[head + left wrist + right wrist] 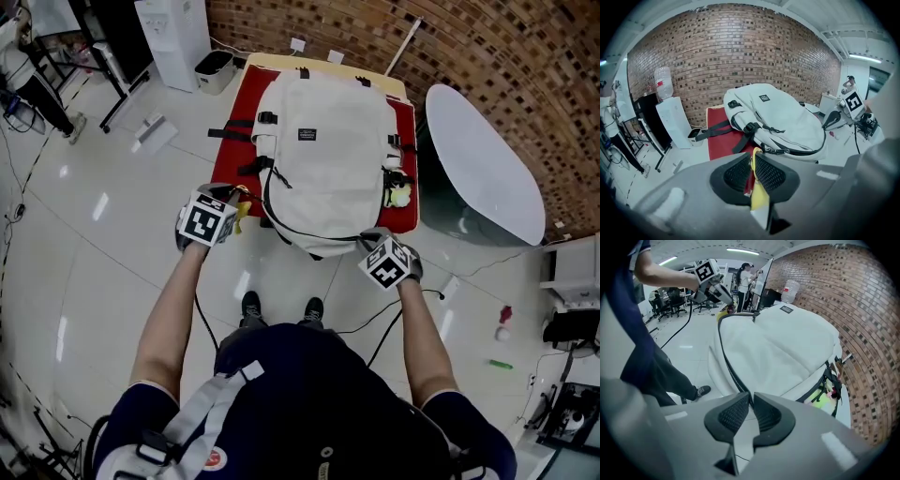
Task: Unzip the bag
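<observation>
- Bag [323, 159], head view: a white backpack lying flat on a red cloth [228, 141] over a table, at 12 o'clock from the person. Its dark zip [269, 206] curves round the near end.
- Head view, grippers: the left gripper [237, 201] is at the bag's 8 o'clock corner, at a yellow tab [243, 216]. The right gripper [368, 240] is at the 5 o'clock corner, touching the bag's edge.
- Left gripper view: the left gripper [753, 164] has its jaws closed onto the tab [758, 197], which hangs down between the pads. The zip [787, 152] runs off just beyond the tips. The bag [783, 115] fills the centre at 12 o'clock and the cloth [719, 138] shows at 10 o'clock. The right gripper [830, 121] is at 2 o'clock on the bag's other near corner, with a brick wall [740, 51] behind.
- Right gripper view: the right gripper [751, 405] has its jaws nearly together, pinching the bag's edge where the zip [726, 357] runs into the gap. The bag [778, 345] stretches toward 1 o'clock. The left gripper [725, 302] is at 11 o'clock, at the other end of the zip's curve.
</observation>
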Demonstrator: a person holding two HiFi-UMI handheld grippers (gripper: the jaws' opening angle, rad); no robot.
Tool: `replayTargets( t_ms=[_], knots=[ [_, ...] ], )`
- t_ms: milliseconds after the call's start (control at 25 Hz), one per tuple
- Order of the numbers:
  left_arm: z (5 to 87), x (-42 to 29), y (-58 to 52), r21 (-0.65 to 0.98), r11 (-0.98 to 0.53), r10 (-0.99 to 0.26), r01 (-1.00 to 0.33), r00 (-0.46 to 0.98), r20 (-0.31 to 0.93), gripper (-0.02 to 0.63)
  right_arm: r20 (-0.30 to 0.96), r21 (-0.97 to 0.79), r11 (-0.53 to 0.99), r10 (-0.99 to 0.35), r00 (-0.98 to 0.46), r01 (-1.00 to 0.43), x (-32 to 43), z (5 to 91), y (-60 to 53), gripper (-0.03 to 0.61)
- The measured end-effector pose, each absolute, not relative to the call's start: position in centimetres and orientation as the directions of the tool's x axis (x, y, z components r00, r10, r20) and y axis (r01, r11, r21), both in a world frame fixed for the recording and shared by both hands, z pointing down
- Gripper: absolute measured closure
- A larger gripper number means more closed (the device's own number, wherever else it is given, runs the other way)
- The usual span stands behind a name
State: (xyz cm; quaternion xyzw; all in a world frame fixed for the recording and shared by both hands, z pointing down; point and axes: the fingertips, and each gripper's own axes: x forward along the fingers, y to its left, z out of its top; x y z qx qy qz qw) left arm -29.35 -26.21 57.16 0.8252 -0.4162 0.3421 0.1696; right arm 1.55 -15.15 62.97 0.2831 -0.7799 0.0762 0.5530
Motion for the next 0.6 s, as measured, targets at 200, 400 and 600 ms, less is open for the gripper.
replayTargets(
  t_ms=[200,400,600],
  knots=[
    [56.5,-29.2,-28.4,-0.009,-0.582,-0.584,-0.813,0.410,0.700,0.583,0.909,0.165,0.823,-0.341,-0.240,-0.544,1.5,62.9,-15.1,0.546],
    [56.0,-28.7,-30.9,-0.030,-0.578,-0.603,-0.815,0.403,0.689,0.583,0.910,0.142,0.818,-0.330,-0.253,-0.557,1.3,63.0,-15.1,0.548],
    [56.3,-28.5,-32.9,-0.052,-0.544,-0.630,-0.837,0.368,0.684,0.581,0.910,0.121,0.815,-0.319,-0.264,-0.566,1.3,63.1,-15.0,0.549]
  ],
)
